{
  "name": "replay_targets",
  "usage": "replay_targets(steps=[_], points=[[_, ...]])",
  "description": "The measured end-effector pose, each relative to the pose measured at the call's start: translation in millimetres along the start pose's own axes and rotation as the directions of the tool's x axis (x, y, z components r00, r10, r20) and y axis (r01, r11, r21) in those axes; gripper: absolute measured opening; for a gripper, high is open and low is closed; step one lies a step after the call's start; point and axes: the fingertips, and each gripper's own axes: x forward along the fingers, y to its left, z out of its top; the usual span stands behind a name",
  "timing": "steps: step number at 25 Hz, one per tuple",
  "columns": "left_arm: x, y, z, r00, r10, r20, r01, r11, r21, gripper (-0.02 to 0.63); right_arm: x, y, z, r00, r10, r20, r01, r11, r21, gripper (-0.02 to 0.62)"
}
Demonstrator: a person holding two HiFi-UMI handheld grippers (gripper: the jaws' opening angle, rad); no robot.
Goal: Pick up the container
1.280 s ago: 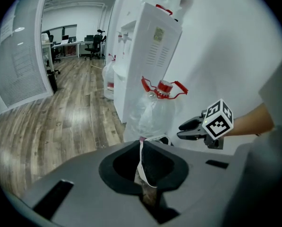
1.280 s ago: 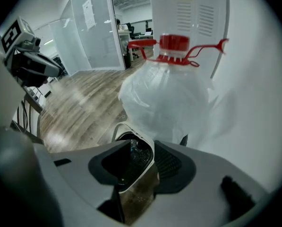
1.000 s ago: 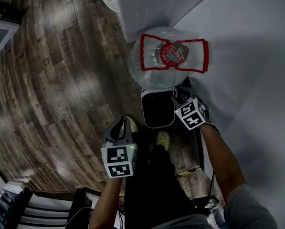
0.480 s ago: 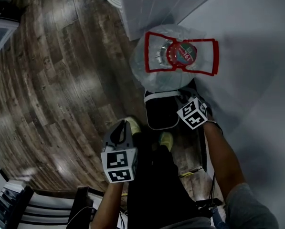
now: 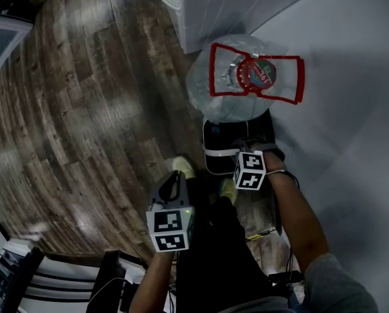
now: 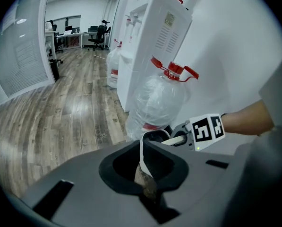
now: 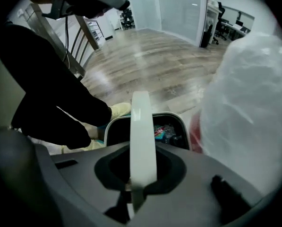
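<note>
Directly below the right tool (image 5: 246,150), the container (image 5: 206,152) stands on the wooden floor (image 5: 83,109). It is a dark bin with a white rim. A wrapped water bottle (image 5: 227,96) stands just beyond it, on the tool's far side.

1. Change: within the last second the right tool has shifted from the container's right-hand edge to its near rim. It has also rolled, as the new facing of its marker cube shows. Its jaws have just been closing, from wide to narrow.
2. State, right tool (image 7: 141,103): the jaws read as 1 white band lying across the container's near rim (image 7: 113,122), with no gap visible. Whether the pads already press on that rim cannot be confirmed.
3. State, left tool (image 5: 172,189): it hangs near the person's leg, well apart from the container. Its jaws are together and hold nothing. It has kept its place.

Meaning for the task: the grasp appears to be in progress, and the lift has not begun, since the container rests on the floor. A hold on 1 thin rim is likely to let the bin tilt when it is raised. The bottle close behind it leaves little clearance.
</note>
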Motion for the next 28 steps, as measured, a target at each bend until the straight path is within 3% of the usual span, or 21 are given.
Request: replay_targets(steps=[3,8,10,12,15,19,23,28], points=[[-7,5,3,1.000,0.005,0.007,-0.005,1.000,-0.006,0.031,17,20,8,0.995,0.099,-0.025,-0.097,0.993,0.067,0.035],[-20,16,1,1.000,0.026,-0.002,-0.026,1.000,-0.018,0.031,7,60,9,0.956,0.292,0.012,-0.292,0.954,0.065,0.025],[-27,15,4,1.000,0.025,0.004,-0.025,1.000,-0.017,0.031,4,67,14,0.944,0.328,0.044,-0.330,0.933,0.143,0.025],[-36,11,5,1.000,0.020,0.004,-0.020,1.000,-0.008,0.031,-3,71,18,0.925,0.369,0.085,-0.378,0.883,0.277,0.025],[-54,5,8,1.000,0.012,0.005,-0.012,1.000,0.004,0.031,-24,79,18,0.911,0.397,0.113,-0.406,0.815,0.414,0.025],[-83,-6,13,1.000,0.006,0.005,-0.006,1.000,0.022,0.031,-64,100,16,0.893,0.407,0.191,-0.444,0.726,0.525,0.025],[-112,-25,26,1.000,-0.006,0.022,0.005,0.999,0.050,0.031,-103,123,22,0.885,0.405,0.228,-0.460,0.695,0.553,0.025],[-161,-49,41,0.999,-0.025,0.035,0.022,0.996,0.088,0.031,-167,148,41,0.866,0.393,0.308,-0.497,0.614,0.613,0.025]])
